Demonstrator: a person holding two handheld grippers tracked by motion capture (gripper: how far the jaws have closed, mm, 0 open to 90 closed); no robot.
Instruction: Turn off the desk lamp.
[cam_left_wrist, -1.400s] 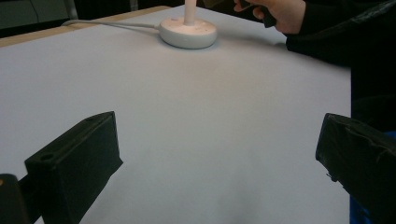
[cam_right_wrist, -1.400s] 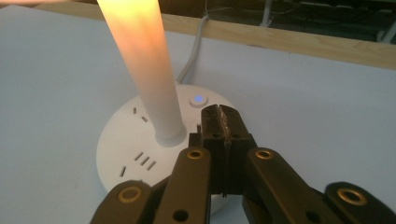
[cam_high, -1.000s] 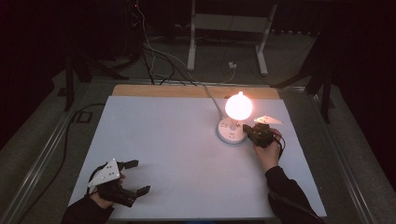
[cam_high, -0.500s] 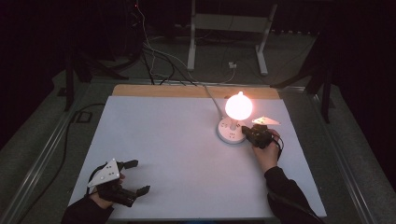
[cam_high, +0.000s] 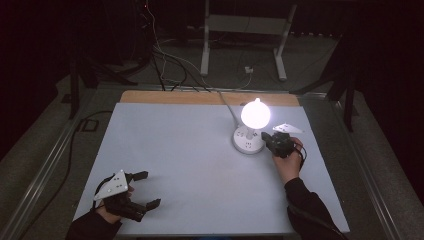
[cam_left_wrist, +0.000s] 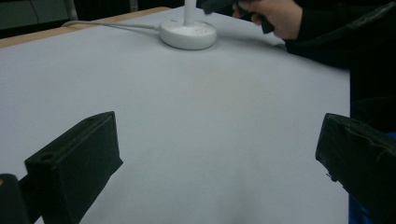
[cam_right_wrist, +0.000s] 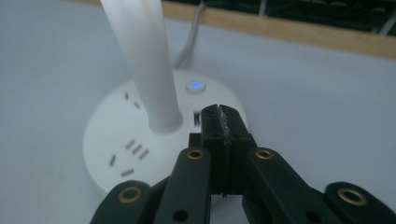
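Right gripper view: right gripper (cam_right_wrist: 219, 114) (jaws pressed together) over lamp base (cam_right_wrist: 116, 140).

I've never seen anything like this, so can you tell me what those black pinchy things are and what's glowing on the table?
A person holds a black claw in each hand. One picture looks down from above; the other two come from cameras riding on the claws. On the white table stands a small lamp, lit up, with a round base that has plug holes and a blue button. The right claw is pinched shut over the base, holding nothing. The left claw rests open, far from the lamp.
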